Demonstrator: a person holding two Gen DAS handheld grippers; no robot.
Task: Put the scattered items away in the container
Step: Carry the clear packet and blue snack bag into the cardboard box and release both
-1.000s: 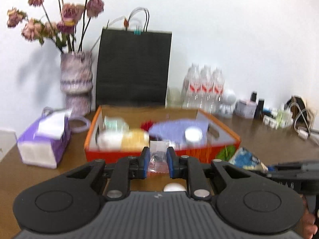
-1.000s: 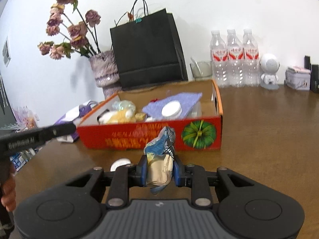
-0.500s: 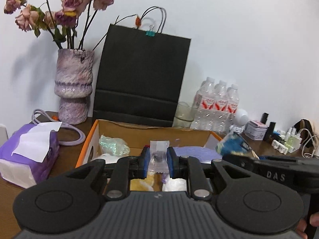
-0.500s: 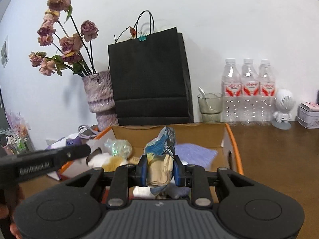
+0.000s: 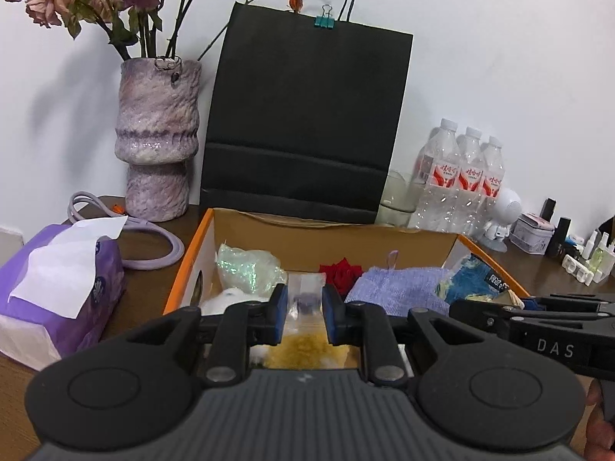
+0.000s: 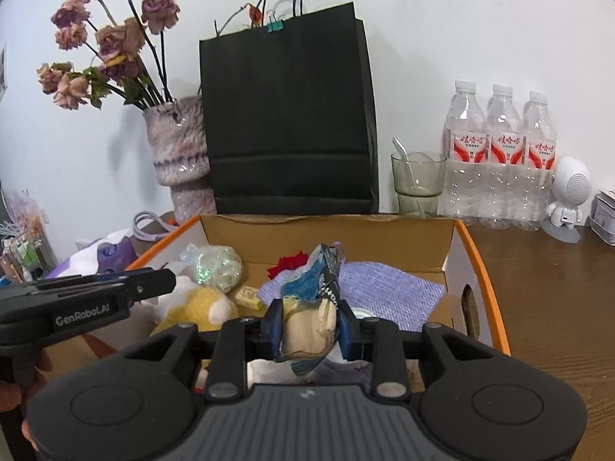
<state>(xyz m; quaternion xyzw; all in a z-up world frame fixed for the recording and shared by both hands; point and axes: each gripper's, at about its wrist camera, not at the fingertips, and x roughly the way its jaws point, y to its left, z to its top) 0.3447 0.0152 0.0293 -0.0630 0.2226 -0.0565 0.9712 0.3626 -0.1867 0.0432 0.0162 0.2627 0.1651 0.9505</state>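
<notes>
- Orange-rimmed cardboard box (image 5: 419,244) now fills the lower middle of both wrist views; a second ago both grippers were low in front of its printed red wall, so both loads have been carried up and over the rim.
- That leaves, in my judgement, only the release: each item hangs above the box's contents and should land inside once let go.
- Left gripper (image 5: 301,317) has its blue-padded jaws drawn close, clamped on a small clear plastic sachet (image 5: 305,297) with something dark inside; what it contains is too blurred to tell.
- The sachet stands upright between the pads, above a yellow plush toy (image 6: 196,305) and, at about 10 o'clock from it, an iridescent crinkled bag (image 5: 246,269).
- Right gripper (image 6: 309,328) is likewise closed narrowly, gripping a crumpled blue-and-tan snack packet (image 6: 311,307) that sticks up past the fingertips.
- That packet hovers over the box's centre, with a lilac knitted cloth (image 6: 388,294) at 2 o'clock and a red fabric flower (image 6: 286,263) at 11 o'clock.
- The two tools sit side by side and near each other, so opening one at a time seems safer.
</notes>
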